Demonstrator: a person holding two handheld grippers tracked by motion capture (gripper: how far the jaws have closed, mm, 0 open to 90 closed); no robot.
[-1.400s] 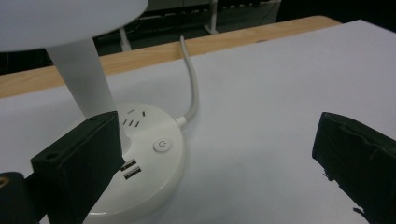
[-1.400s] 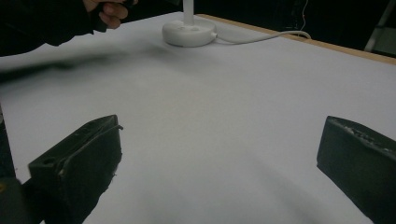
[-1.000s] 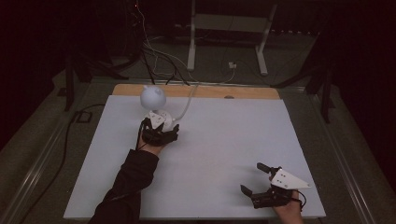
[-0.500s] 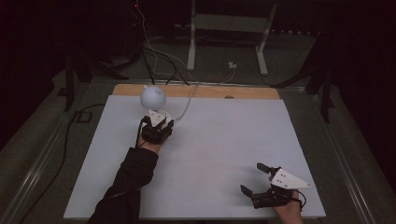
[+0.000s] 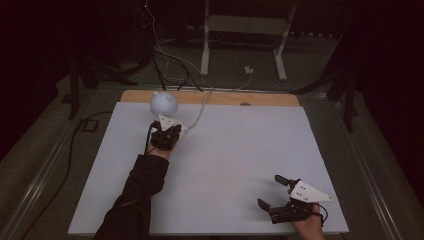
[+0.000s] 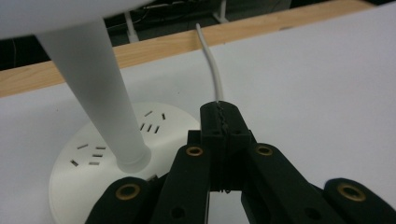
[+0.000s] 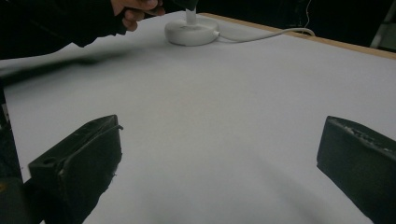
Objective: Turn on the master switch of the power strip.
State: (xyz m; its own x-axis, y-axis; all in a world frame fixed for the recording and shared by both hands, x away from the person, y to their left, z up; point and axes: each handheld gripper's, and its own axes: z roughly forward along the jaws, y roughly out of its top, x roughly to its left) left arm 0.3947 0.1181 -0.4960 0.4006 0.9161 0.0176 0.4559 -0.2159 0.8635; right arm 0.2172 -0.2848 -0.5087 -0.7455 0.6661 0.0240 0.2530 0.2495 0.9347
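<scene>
Fingers of left gripper [image 6: 219,122] pinched together beside lamp [image 6: 93,93]; right gripper [image 7: 219,163] spread wide.

No legible text, labels, brands or numbers in any view. The lamp base [image 6: 93,172] carries small grey dash marks only; these are not readable characters.

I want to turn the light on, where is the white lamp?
The white lamp stands at the table's far left in the high view, just beyond the left gripper.
</scene>
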